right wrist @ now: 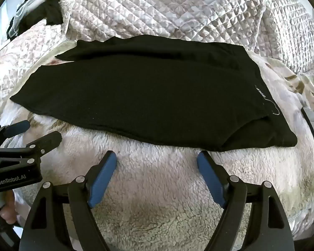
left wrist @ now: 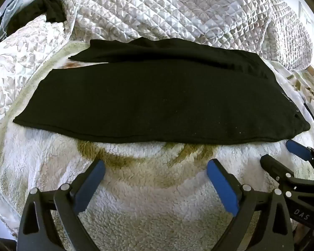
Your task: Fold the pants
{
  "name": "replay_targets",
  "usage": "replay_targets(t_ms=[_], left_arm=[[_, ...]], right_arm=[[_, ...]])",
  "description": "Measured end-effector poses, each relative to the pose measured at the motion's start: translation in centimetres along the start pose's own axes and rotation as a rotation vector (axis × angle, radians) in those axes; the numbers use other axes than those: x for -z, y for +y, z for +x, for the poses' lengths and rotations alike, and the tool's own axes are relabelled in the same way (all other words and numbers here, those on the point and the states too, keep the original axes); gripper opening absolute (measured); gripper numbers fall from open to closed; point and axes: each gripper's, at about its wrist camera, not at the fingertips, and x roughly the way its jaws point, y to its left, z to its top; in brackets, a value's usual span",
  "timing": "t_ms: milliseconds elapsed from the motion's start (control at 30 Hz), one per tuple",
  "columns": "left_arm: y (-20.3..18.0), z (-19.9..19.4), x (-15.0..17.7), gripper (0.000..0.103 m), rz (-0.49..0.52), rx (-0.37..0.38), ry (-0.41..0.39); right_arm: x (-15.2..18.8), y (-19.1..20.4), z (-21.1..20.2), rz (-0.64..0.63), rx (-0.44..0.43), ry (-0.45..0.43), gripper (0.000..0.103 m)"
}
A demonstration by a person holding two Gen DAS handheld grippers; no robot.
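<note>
Dark garment, far left corner of bed: a second black piece (left wrist: 52, 6) bunched with pale sheer fabric, well apart from the pants.
Quilt: white quilted cover (left wrist: 167, 10) with grey leaf print, crumpled along the far side of the bed.
Blanket: cream fleece blanket (left wrist: 152, 188) with olive ring pattern, spread over the near part of the bed; carries the pants.
Pants: black pants (left wrist: 157, 104) lying flat across the middle of the blanket, long axis running left to right, legs stacked one partly over the other; leg ends toward the left edge of the bed, waist end toward the right edge. Small white lettering near the waist end (right wrist: 261, 95), not legible.
Left gripper (left wrist: 156, 169): jaws spread wide, blue pads apart, nothing between them; hovers over bare fleece just short of the near hem of the pants, not touching them.
Right gripper (right wrist: 157, 161): jaws spread wide, empty; over fleece, just beside the near edge of the pants toward the waist end.
Hand: fingers (right wrist: 8, 211) visible at the left gripper's handle in the right wrist view.
</note>
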Motion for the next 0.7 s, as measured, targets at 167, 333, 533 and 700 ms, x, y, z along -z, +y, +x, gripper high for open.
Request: replay_targets(t_ms=[167,333,533,700], left_arm=[[-0.03,0.01,0.00,0.100,0.002,0.000,-0.002],[0.00,0.00,0.00,0.100,-0.001,0.002,-0.002],[-0.02,-0.01,0.01,0.100,0.001,-0.001,-0.003],[0.04,-0.02,0.02,0.100,0.000,-0.002,-0.004]], right_arm=[[-0.01,0.06,-0.04,-0.003,0.004,-0.004,0.080],[-0.02,0.10,-0.07,-0.003,0.004,-0.006,0.080],[0.01,0.10,-0.10,-0.003,0.003,-0.007,0.080],[0.05,0.13,-0.13,-0.004,0.003,-0.010,0.080]])
